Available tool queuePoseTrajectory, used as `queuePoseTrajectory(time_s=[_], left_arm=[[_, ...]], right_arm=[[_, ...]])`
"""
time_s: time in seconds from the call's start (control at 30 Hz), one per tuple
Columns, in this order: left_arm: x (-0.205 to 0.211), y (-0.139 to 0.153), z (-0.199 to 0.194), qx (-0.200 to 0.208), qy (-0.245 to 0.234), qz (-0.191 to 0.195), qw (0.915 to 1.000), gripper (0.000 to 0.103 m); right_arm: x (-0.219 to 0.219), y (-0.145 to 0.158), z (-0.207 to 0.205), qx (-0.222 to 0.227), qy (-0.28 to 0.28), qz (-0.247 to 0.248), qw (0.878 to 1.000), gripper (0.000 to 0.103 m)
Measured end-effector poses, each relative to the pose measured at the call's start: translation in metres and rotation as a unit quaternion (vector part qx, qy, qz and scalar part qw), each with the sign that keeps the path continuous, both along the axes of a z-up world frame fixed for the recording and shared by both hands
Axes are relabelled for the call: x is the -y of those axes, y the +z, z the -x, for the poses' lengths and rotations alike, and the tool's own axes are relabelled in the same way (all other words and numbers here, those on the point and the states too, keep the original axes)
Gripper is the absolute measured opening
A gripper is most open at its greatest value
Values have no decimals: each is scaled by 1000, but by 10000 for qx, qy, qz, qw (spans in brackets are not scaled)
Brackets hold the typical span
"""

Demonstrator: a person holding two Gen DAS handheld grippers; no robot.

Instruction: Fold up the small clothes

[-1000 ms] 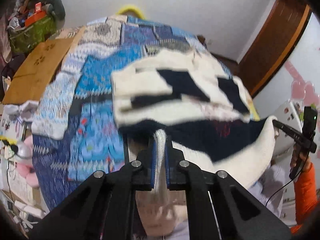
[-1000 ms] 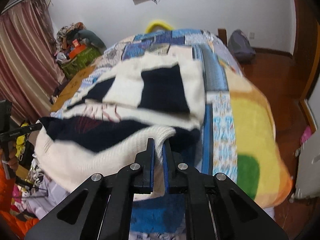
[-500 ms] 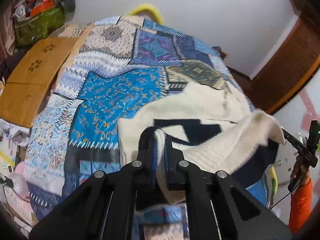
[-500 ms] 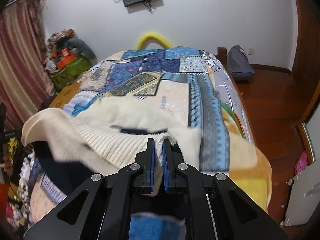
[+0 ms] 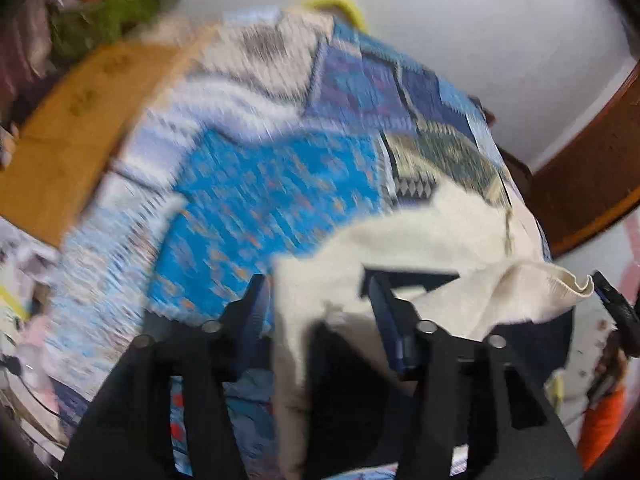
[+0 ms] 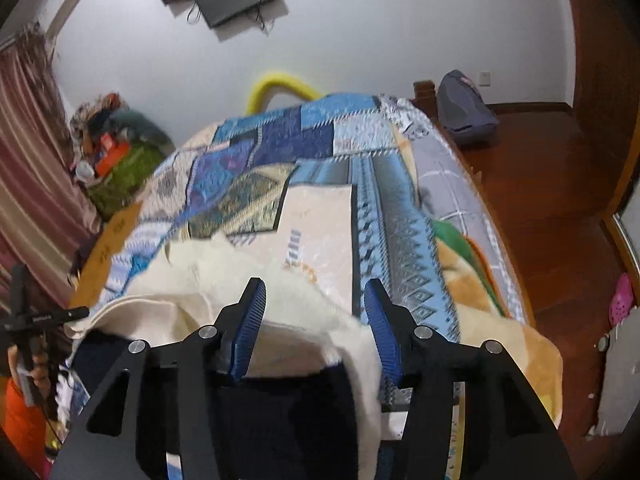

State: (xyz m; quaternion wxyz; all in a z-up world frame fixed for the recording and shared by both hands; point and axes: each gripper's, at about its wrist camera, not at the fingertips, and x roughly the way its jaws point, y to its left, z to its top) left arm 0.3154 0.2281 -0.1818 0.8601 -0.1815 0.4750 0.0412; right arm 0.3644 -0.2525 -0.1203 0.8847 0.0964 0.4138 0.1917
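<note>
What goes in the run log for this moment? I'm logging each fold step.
left gripper: open | right gripper: open | cream-and-navy sweater: folded over, lying on patchwork quilt | step: fold released

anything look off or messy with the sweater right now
Yes. The cream and navy sweater lies rumpled on the patchwork quilt, one ribbed edge curled up rather than flat. Both the left gripper and right gripper are open.

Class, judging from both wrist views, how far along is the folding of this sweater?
Done: the cream-and-navy sweater lies doubled over on the patchwork quilt, one fold made. In hand: nothing; the left gripper and right gripper both stand open above it. Left: the heap looks loose and rumpled, so further folds and tidying likely remain.
</note>
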Motion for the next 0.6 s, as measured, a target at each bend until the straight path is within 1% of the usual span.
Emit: queuePoseTrajectory(time_s=[0.03, 0.13, 0.3, 0.37, 0.43, 0.5, 0.6], left_arm=[[-2, 4, 2, 41, -4, -52, 10000, 55], [-3, 9, 7, 34, 3, -229, 9997, 55], [4, 0, 11, -89, -111, -424, 9990, 55], [12, -7, 9, -157, -251, -523, 9982, 55], [20, -14, 7, -214, -392, -550, 9975, 55], [33, -24, 2, -325, -610, -661, 9954, 55], [45, -40, -4, -434, -688, -968, 9920, 55]], right_arm=[[1, 4, 2, 41, -8, 85, 10000, 48], [-2, 7, 5, 119, 45, 290, 9995, 49], [-9, 1, 14, 97, 207, 496, 9985, 49], [-16, -5, 16, 72, 308, 609, 9976, 49], [-25, -14, 18, 26, 417, 789, 9960, 49], [-35, -26, 18, -41, 522, 993, 9937, 49], [-44, -43, 16, -38, 513, 1280, 9904, 49]])
